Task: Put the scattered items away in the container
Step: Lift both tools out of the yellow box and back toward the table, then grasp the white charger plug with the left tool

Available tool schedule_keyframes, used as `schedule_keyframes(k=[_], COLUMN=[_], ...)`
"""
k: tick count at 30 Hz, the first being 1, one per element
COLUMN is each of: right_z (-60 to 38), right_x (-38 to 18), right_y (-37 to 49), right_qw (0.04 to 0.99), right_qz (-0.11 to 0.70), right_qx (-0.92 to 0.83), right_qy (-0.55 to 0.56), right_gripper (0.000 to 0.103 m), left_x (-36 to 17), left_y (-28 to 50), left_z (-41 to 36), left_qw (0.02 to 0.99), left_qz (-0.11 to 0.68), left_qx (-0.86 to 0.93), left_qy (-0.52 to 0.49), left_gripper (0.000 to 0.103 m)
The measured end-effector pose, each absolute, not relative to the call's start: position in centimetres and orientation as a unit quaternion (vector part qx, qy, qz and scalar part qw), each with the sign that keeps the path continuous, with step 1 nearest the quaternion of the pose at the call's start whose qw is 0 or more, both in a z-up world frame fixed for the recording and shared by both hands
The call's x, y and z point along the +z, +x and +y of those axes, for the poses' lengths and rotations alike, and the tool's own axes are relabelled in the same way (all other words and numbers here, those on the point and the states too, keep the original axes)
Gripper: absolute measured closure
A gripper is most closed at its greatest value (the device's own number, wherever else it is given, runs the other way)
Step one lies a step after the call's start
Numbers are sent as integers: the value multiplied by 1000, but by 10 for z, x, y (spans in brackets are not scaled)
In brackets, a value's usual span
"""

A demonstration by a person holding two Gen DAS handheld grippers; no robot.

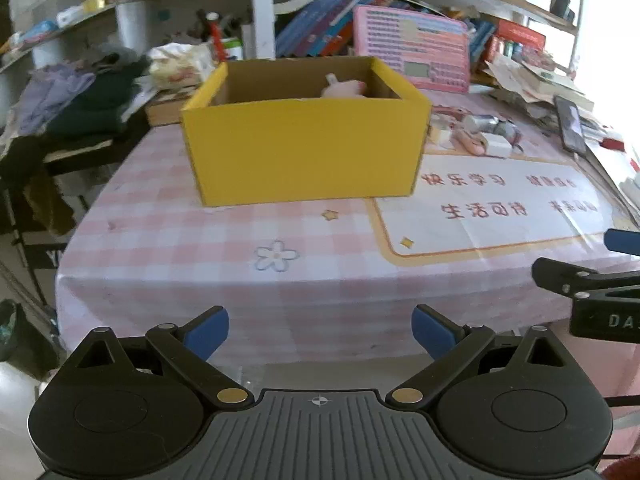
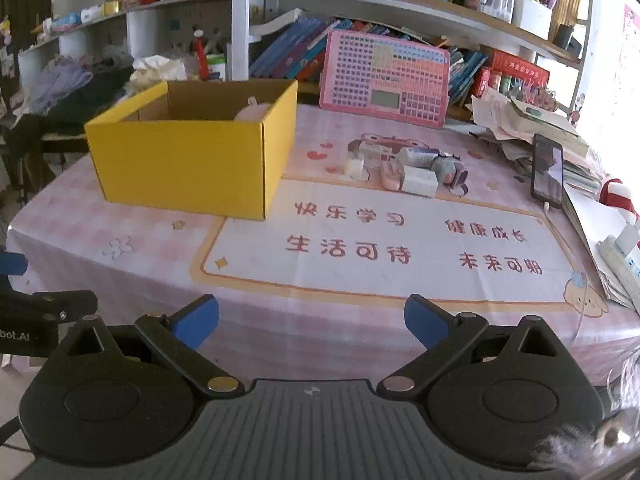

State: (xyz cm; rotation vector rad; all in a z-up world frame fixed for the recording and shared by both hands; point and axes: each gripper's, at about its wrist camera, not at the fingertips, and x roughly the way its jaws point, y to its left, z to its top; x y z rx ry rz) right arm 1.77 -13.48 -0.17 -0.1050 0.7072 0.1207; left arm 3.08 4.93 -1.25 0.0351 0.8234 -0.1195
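**Both grippers empty at the near edge**

My left gripper [image 1: 320,334] and right gripper [image 2: 312,322] gape wide, holding nothing. The yellow cardboard box [image 2: 192,160] sits far left on the pink checked surface [image 2: 120,224] (one pink item inside); small scattered items [image 2: 404,168] lie right of it.

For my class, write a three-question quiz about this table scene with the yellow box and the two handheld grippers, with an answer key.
1. True or false: the yellow box is empty.
2. The cluster of small items lies on which side of the box in the right wrist view: A left, B right, C inside?
3. Fill in: the jaws of the left gripper and the right gripper both stand ____.

Key
1. False: a pink item shows inside.
2. B.
3. Open, holding nothing.
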Motion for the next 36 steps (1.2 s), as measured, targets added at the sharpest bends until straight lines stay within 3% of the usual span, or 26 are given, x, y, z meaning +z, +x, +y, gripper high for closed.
schedule_keyframes(k=[36], right_z=[-269], right_x=[-24], right_y=[128], right_qw=[915], right_qz=[402], right_qx=[0], right_qy=[-36], right_gripper=[3], left_x=[-27], left_y=[149], left_z=[-105], left_qw=[892], left_qz=[406], left_qx=[-185], left_qy=[72], left_gripper=[4])
